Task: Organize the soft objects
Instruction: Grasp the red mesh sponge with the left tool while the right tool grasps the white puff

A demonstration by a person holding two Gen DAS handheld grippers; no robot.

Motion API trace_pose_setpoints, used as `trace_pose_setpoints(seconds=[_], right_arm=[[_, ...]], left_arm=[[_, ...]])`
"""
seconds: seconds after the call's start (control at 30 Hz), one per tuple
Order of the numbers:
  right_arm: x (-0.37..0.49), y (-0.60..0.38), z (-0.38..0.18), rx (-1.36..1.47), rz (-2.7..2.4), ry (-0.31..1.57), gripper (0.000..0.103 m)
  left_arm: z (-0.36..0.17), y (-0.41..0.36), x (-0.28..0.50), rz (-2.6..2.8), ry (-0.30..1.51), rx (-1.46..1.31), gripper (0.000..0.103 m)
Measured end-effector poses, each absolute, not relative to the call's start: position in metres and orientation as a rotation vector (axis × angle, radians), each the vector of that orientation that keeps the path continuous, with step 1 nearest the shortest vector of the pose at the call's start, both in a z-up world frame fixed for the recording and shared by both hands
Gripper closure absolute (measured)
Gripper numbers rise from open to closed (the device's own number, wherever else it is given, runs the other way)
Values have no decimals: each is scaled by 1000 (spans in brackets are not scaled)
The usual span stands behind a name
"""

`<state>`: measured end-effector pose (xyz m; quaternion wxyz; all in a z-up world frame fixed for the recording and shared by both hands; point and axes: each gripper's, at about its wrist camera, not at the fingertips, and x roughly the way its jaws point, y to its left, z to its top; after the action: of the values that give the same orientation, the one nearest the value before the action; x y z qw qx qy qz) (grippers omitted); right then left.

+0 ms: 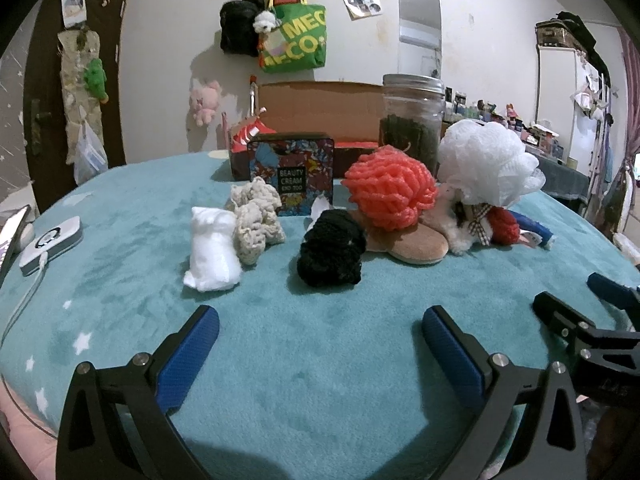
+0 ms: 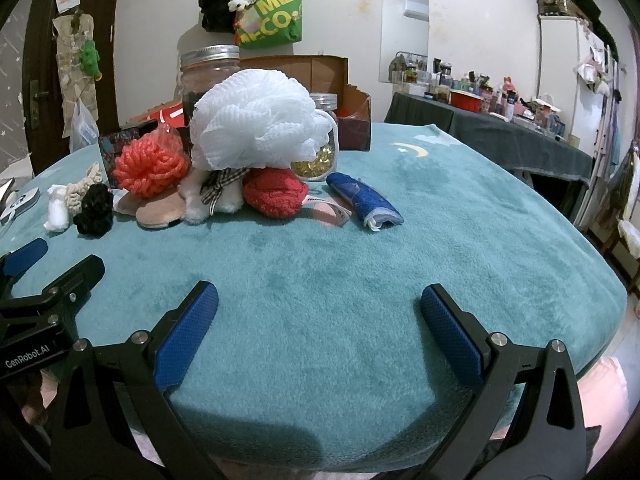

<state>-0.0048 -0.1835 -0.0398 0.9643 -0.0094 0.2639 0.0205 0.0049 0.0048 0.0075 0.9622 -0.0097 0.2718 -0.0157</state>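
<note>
Your left claw is released, its blue ribbed pads spread wide and holding nothing, low over the worktop, which is covered in teal plush fleece printed with white stars. Your right claw is likewise released and bare over the same fleece; its black frame shows at the left wrist view's right edge.

Soft items, all lying mid-worktop, well ahead of both claws:
- White plush wad, smooth and lumpy, touching the next.
- Cream crocheted bundle, open loopy knit.
- Black knitted ball, coarse and matte.
- Coral chunky-yarn ball, thick twisted strands, resting on a tan plush slipper-like piece.
- White mesh bath pouf, ruffled netting, sitting atop the pile.
- Cream fuzzy toy with a checked ribbon, under the pouf.
- Red terry bundle, just beside the toy.
- Blue rolled cloth, white inside, lying apart to the right.

Hard items behind:
- Patterned tin, label reading "BEAUTY CREAM".
- Glass jar with metal lid, dark green contents.
- Smaller clear jar with gold pieces inside.
- Open cardboard box.

Wall: green tote, yellow lettering partly readable as "MEC". The left claw's frame, seen from the right wrist, reads "GenRobot.AI".
</note>
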Motion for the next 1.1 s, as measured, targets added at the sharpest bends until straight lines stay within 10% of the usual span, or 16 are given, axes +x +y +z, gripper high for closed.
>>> trace_pose_setpoints(seconds=[0.83, 1.1], right_arm=[[81, -197, 43, 27, 286, 524, 0], [119, -192, 36, 22, 415, 627, 0]], left_arm=[[79, -3, 81, -238, 592, -1, 1], [63, -15, 101, -288, 683, 48, 24]])
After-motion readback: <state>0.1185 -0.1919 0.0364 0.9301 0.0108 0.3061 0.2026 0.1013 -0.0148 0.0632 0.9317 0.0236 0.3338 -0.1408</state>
